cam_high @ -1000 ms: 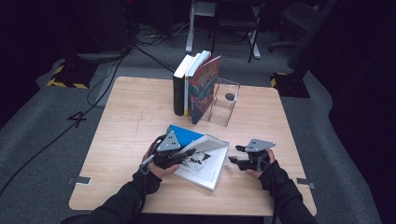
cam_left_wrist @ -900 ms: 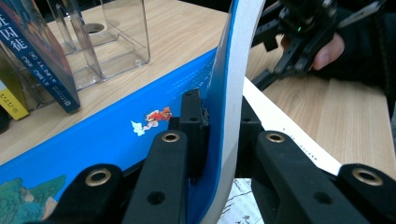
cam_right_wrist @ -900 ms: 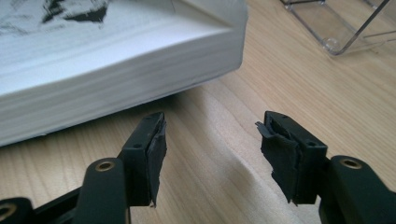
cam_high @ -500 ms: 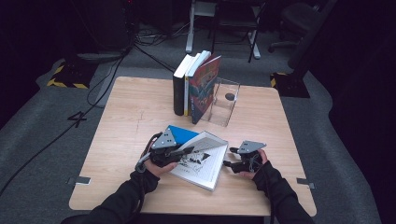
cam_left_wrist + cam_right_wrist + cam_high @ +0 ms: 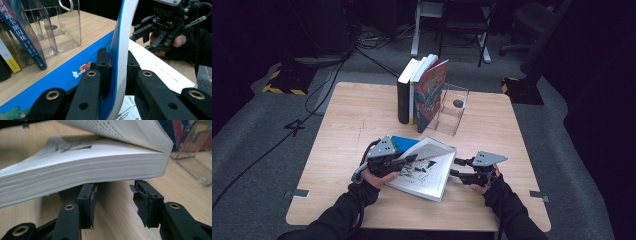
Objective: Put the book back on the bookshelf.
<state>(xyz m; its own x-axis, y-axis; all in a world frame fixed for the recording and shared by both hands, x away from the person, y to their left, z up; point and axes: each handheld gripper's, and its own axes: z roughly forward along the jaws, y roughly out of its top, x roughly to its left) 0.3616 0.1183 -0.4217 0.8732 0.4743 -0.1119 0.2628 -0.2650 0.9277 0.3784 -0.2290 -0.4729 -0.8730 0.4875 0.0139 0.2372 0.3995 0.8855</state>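
Lying open near the wooden table's (image 5: 347,115) front edge, thick floppy blue-covered paperback book (image 5: 424,167), bendy cover pinched by left gripper (image 5: 117,67), right gripper (image 5: 113,195) gaping beside probably weighty page block.

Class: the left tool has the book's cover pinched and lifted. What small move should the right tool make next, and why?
Probably ease the right tool forward to steady the book. Its jaws stand open at the page block's edge, gripping nothing, while the left tool holds the blue cover raised off the pages.
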